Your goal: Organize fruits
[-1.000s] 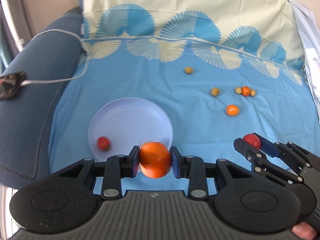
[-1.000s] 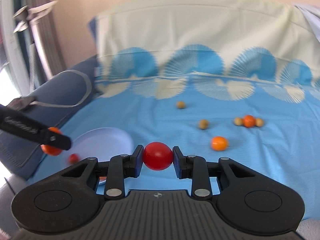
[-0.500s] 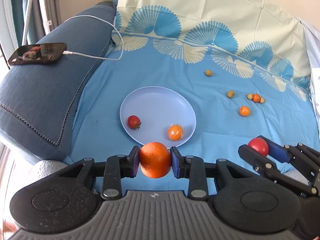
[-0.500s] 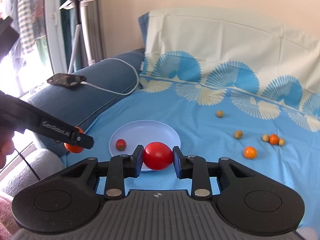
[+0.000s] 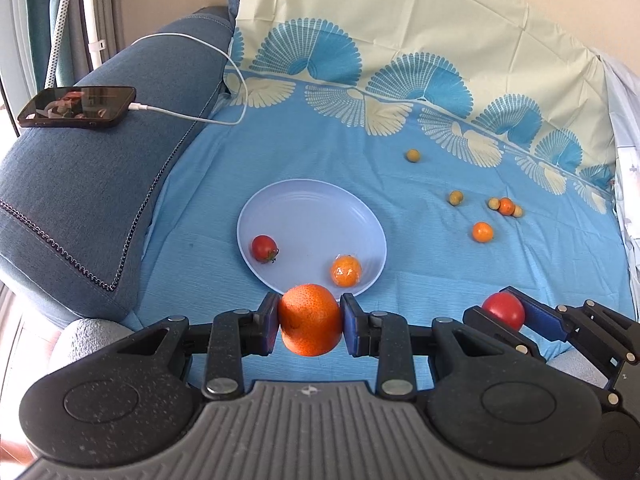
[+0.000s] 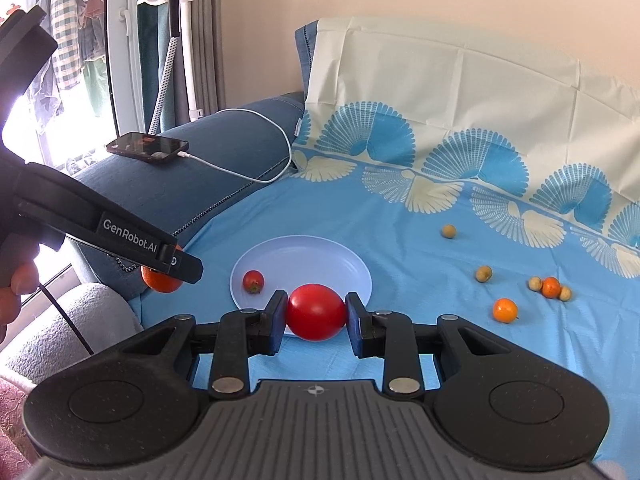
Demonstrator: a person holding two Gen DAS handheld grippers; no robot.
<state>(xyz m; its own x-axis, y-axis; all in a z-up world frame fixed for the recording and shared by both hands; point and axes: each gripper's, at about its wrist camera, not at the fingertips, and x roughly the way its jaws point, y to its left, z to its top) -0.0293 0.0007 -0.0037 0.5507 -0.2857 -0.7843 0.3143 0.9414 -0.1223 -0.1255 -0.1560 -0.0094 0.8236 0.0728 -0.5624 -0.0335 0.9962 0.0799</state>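
Blue sheet [image 5: 320, 168]: plate [image 5: 312, 208] holds two fruits; left gripper [image 5: 310, 326] pinches orange [image 5: 310, 318], right gripper [image 6: 316, 314] tomato [image 6: 316, 311].

Home: sofa [image 5: 80, 200], charging phone [image 5: 76, 107], hanging laundry [image 6: 68, 32].

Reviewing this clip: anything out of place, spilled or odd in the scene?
Nothing spilled or damaged. The one stray item is a phone charging on the sofa arm, its cable trailing onto the cloth. The left gripper holds an orange and the right gripper a tomato, both near the plate.
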